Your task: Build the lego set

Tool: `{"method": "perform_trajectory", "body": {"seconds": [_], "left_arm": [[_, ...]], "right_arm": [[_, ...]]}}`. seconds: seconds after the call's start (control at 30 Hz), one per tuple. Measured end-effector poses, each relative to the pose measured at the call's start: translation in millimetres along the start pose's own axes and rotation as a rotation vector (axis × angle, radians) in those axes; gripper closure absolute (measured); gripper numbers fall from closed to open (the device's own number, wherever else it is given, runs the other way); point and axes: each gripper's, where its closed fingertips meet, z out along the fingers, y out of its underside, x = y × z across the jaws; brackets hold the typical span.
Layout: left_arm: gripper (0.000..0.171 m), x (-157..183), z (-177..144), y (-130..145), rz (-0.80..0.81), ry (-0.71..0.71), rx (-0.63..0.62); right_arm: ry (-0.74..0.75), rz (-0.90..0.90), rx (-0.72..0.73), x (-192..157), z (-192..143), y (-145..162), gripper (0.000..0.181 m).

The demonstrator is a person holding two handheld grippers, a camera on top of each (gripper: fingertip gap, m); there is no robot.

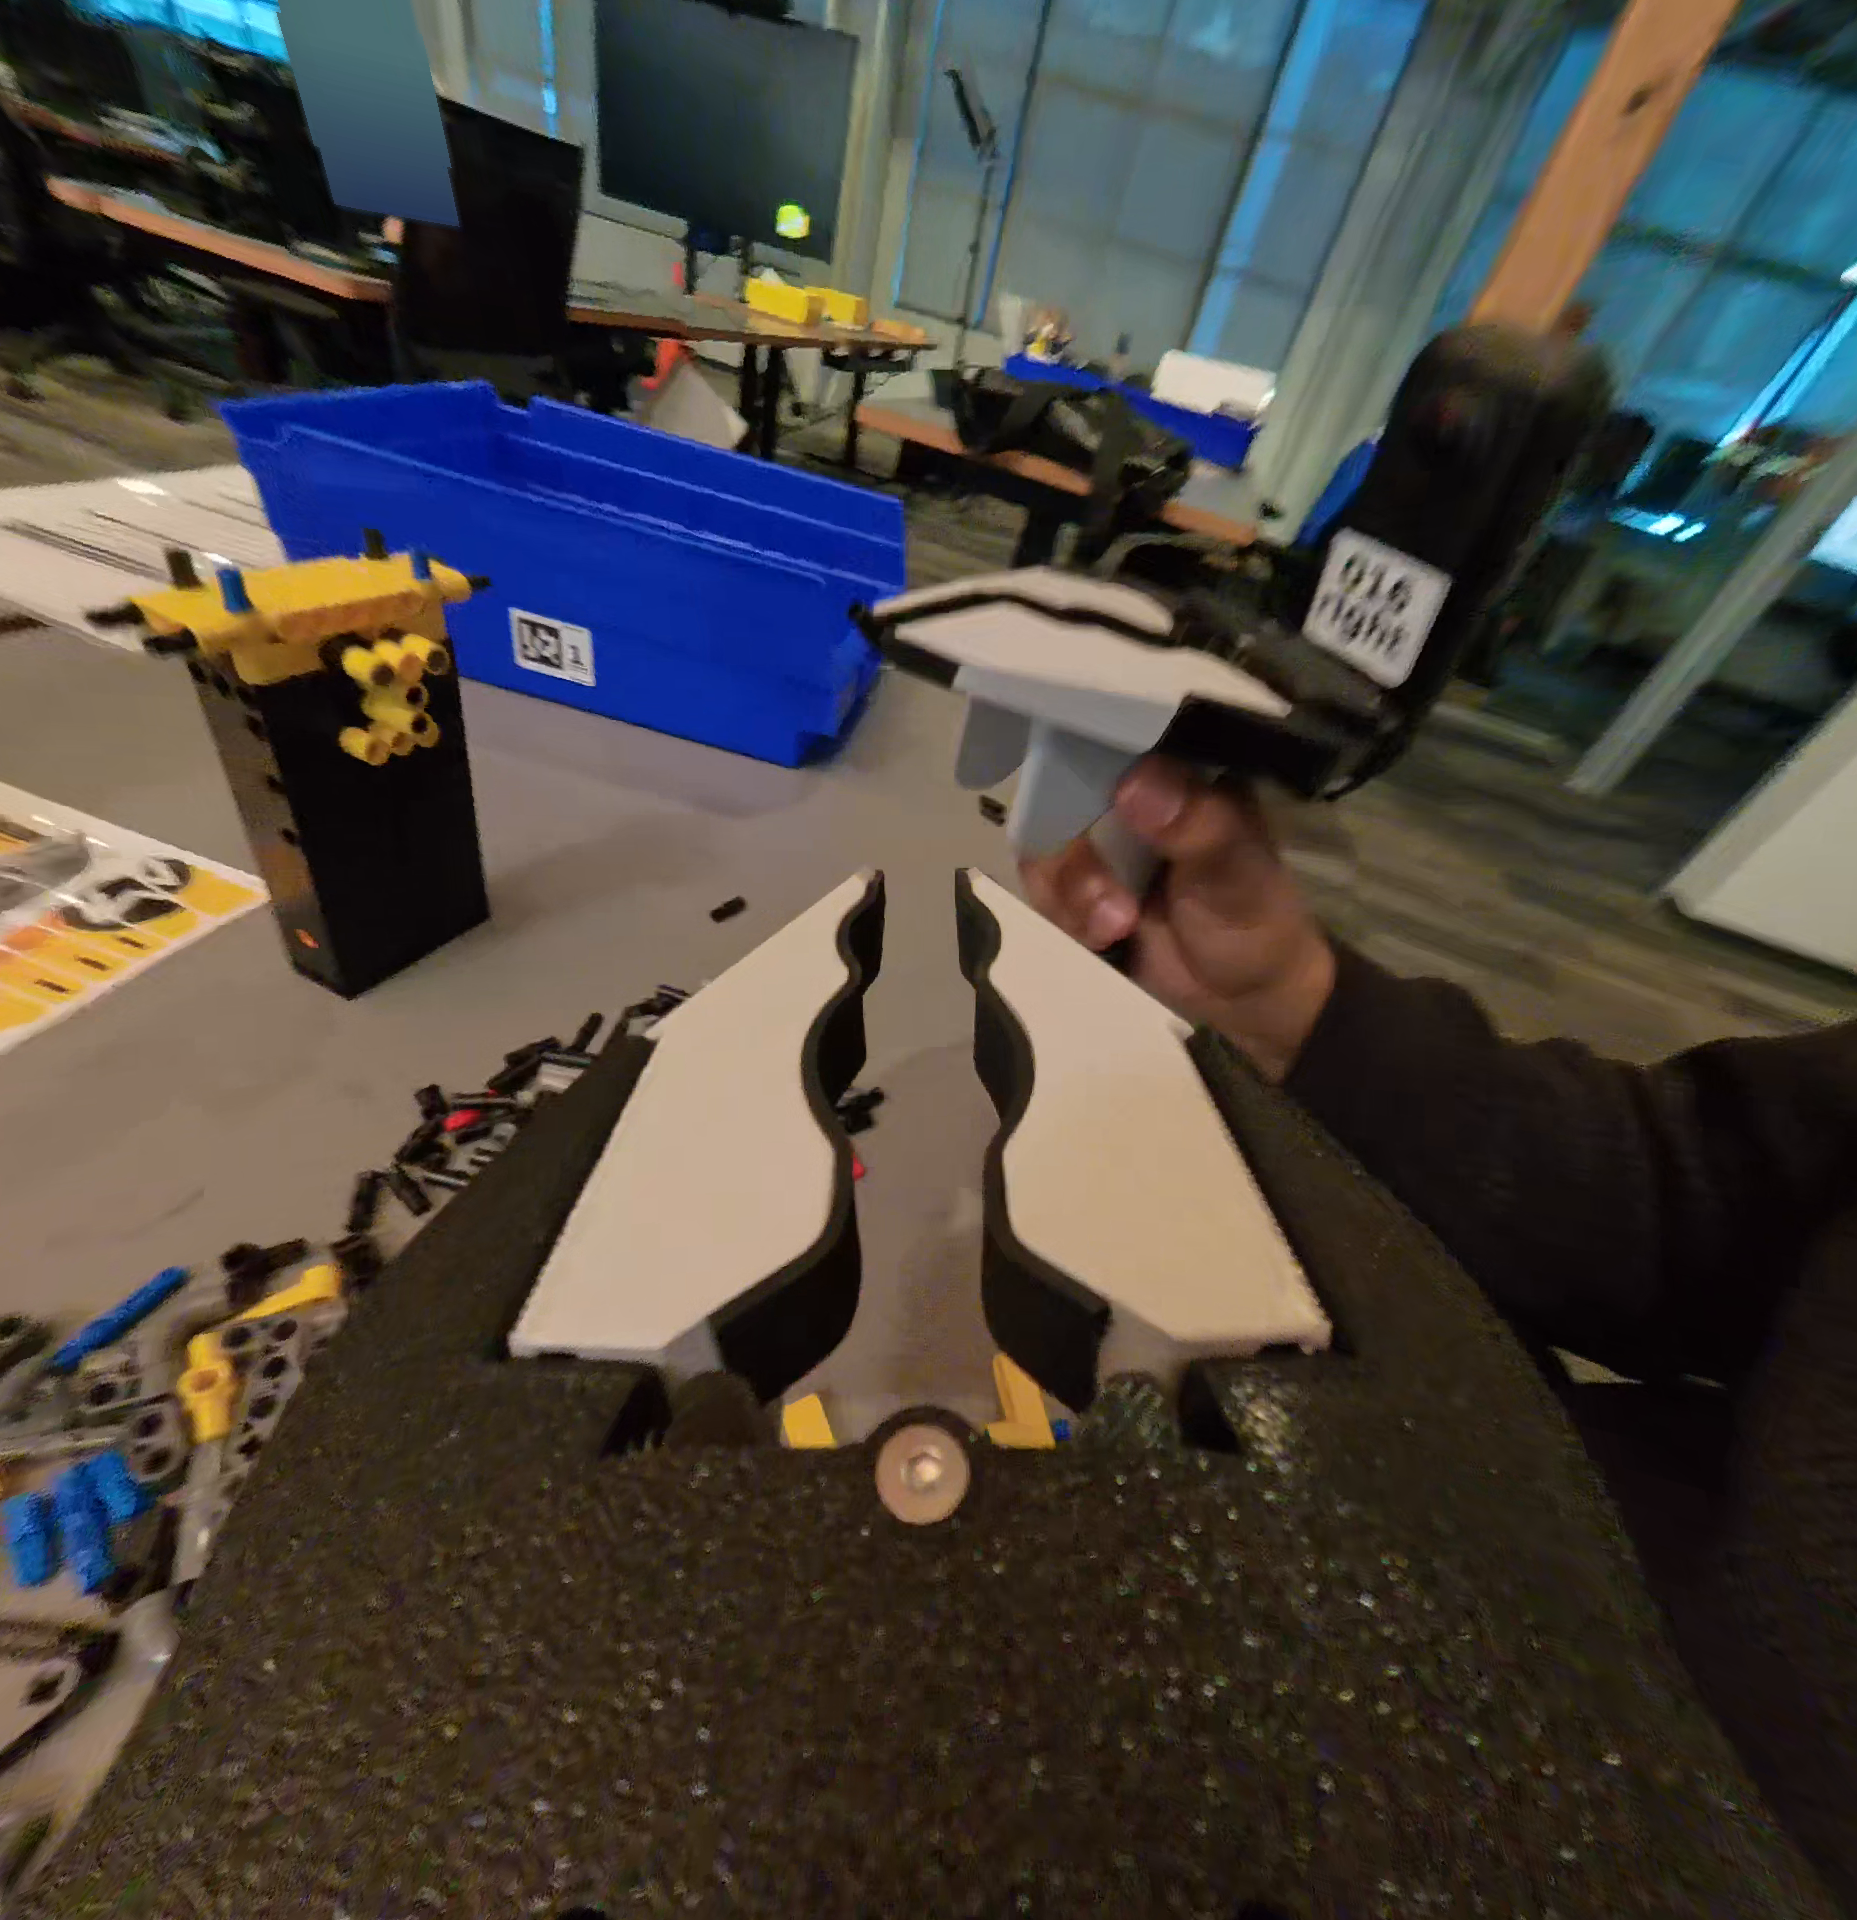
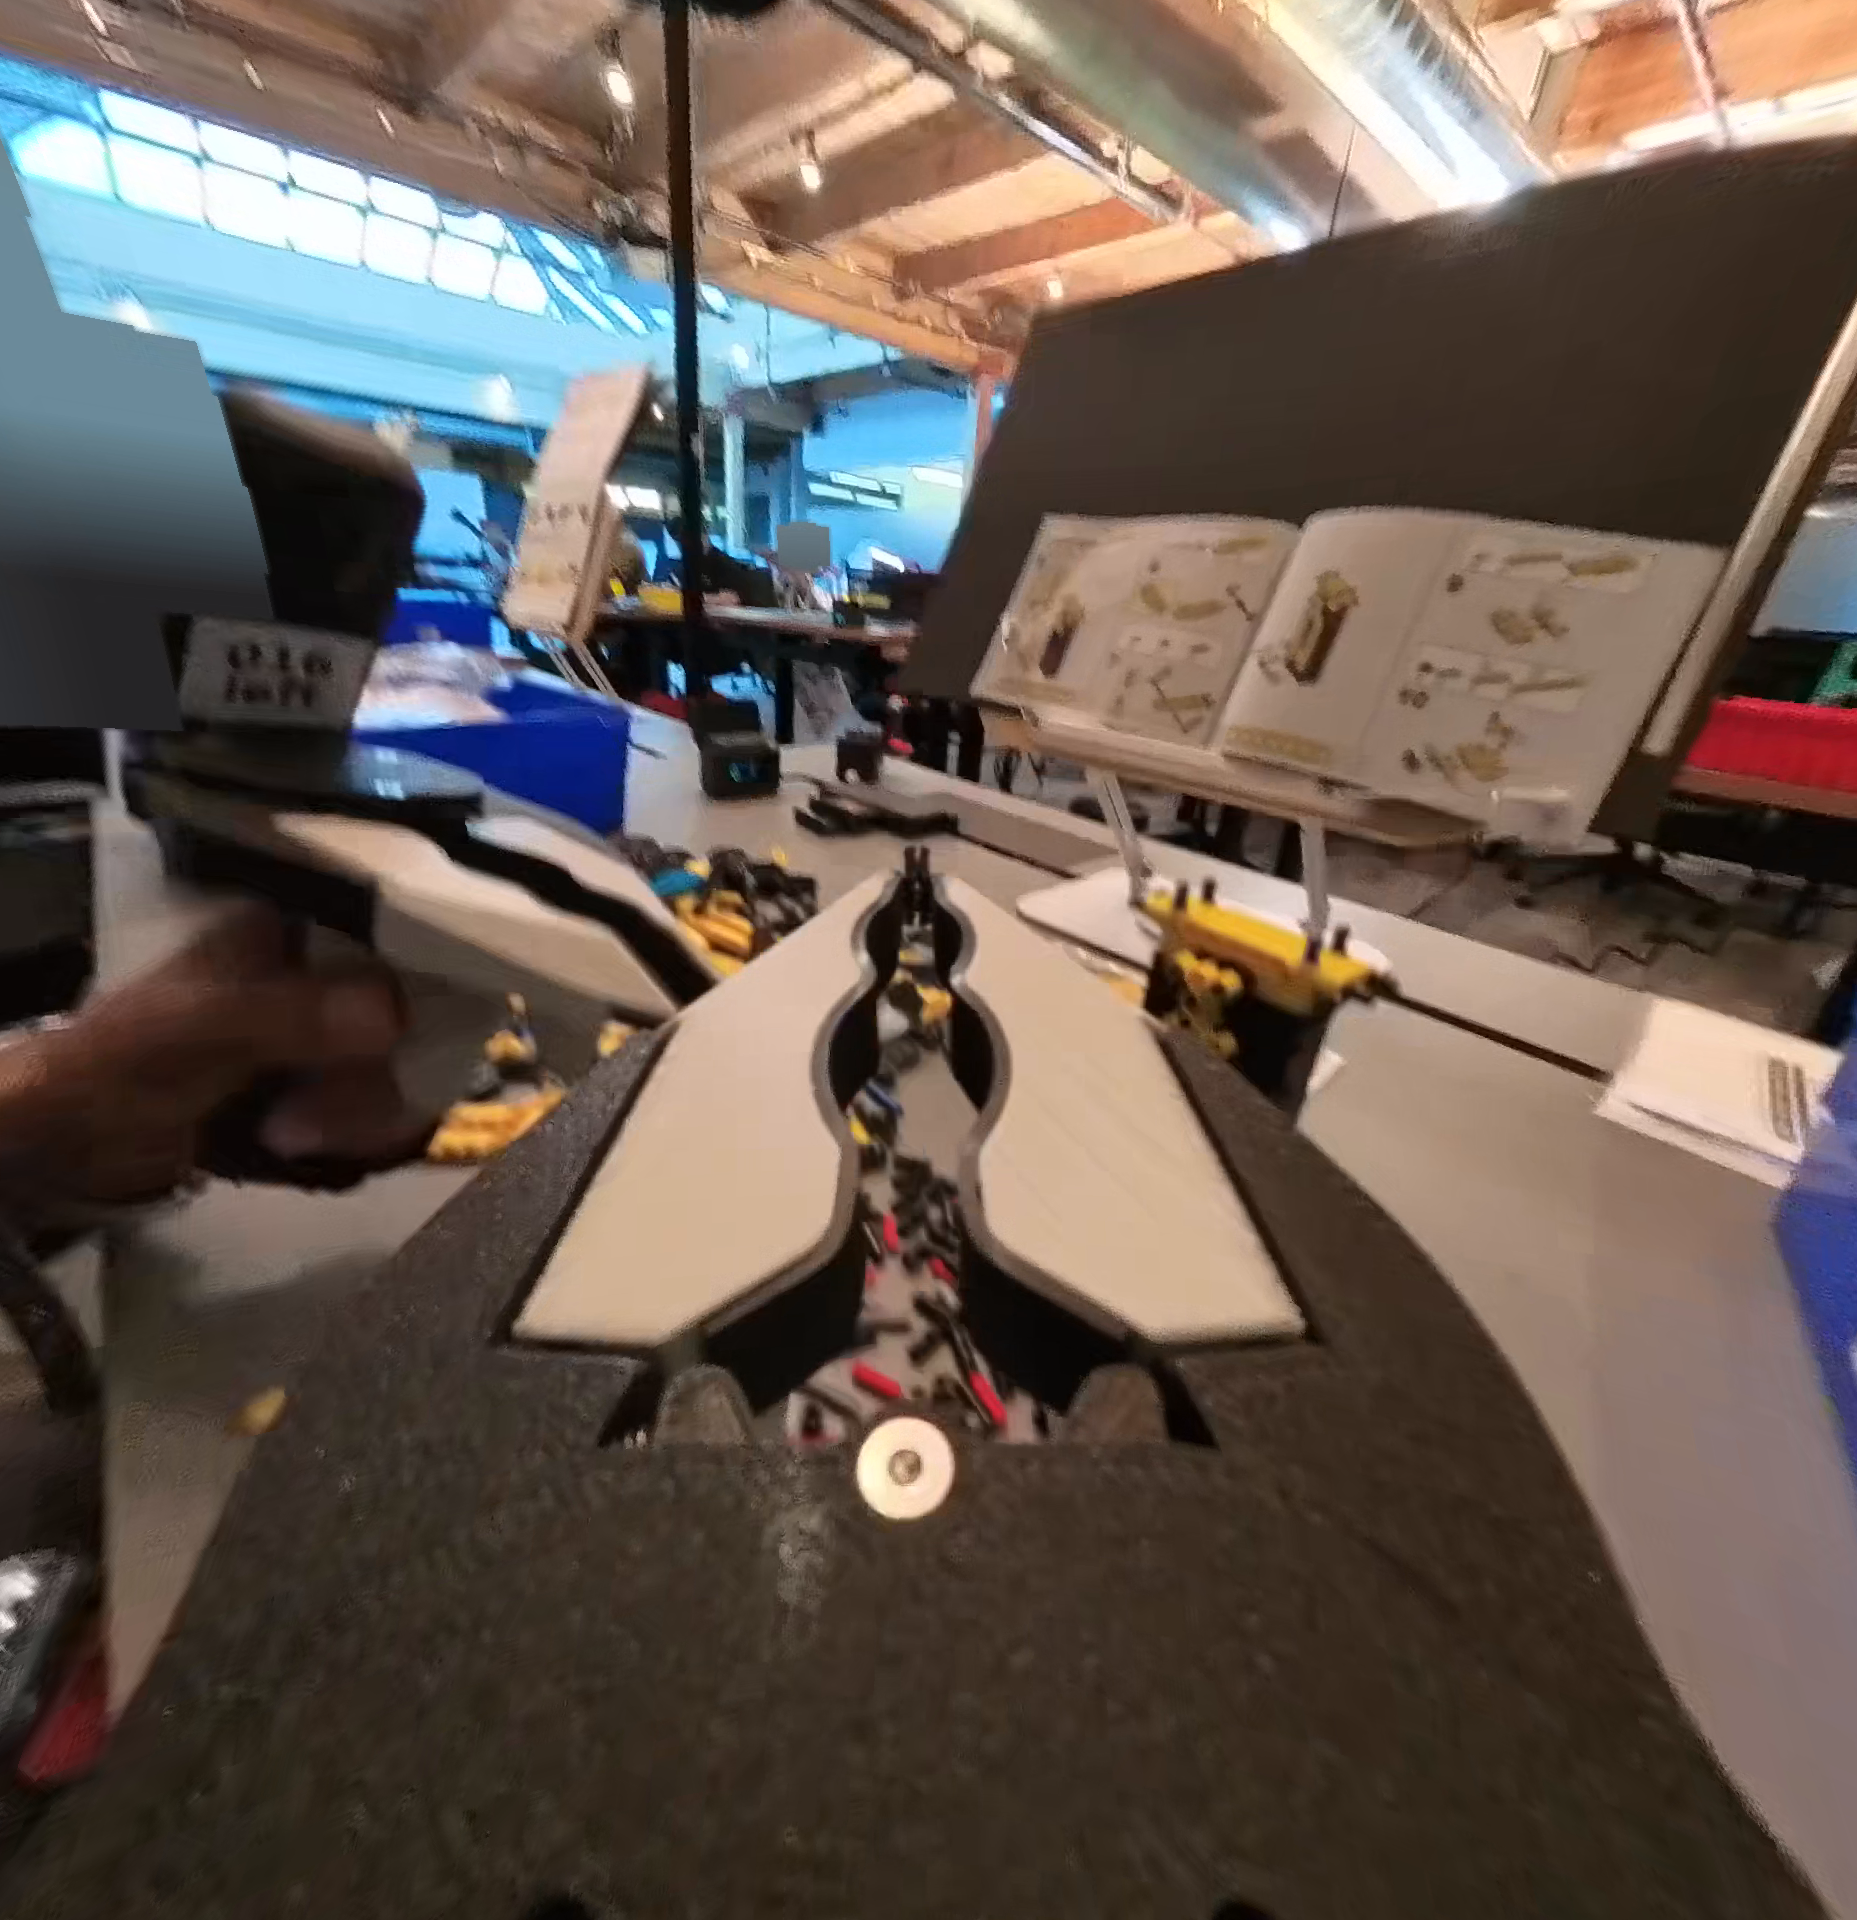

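**Left wrist view.** The left tongs stand released, with a clear gap between the jaws and nothing in it. They hang above the grey bench, over a scatter of small black pins. A heap of blue, yellow and grey parts lies near left. A black tower with a yellow top stands upright at the left, apart from the tongs. A blue bin sits behind it, and a sticker sheet lies at the left edge. To the right and farther off, a hand holds the right tongs pointing left towards the bin. From this side I cannot tell their grip.

**Right wrist view.** The right tongs are clenched on a small black pin, held at the very tips, off the bench. The pin's long axis seems to run in line with the fingers, and its free end pokes out past the tips, away from the camera. Blur hides finer detail.

I judge the pin light, stiff and smooth, so it is apt to swivel or pop out. The best hold is across the middle of its shaft, leaving one end free.

The left tongs come in from the left, near but not touching. The tower stands to the right. Behind it, an open manual rests on a tilted stand.
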Motion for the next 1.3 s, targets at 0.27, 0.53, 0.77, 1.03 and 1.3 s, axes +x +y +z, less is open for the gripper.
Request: {"method": "perform_trajectory", "body": {"seconds": [0.27, 0.53, 0.77, 1.03, 1.3], "left_arm": [[0.156, 11.0, -9.0, 3.0, -0.173, 0.238, 0.112], [0.155, 4.6, -18.3, -2.2, -0.156, 0.189, 0.17], [0.155, 8.8, -16.7, 0.8, -0.146, 0.207, 0.153], [0.155, 11.2, -19.2, -2.8, -0.169, 0.24, 0.177], [0.156, 1.4, -21.8, -3.6, -0.27, 0.254, 0.197]], "right_arm": [[-0.076, -0.029, -0.033, -19.3, -1.8, 21.5, 0.176], [-0.189, -0.249, -0.126, -60.9, 6.1, 41.9, 0.177], [-0.185, -0.262, -0.115, -60.6, 4.2, 40.0, 0.177], [-0.176, -0.294, -0.117, -61.6, 4.0, 40.7, 0.177], [-0.127, -0.344, -0.056, -59.0, 0.1, 28.7, 0.177]]}}
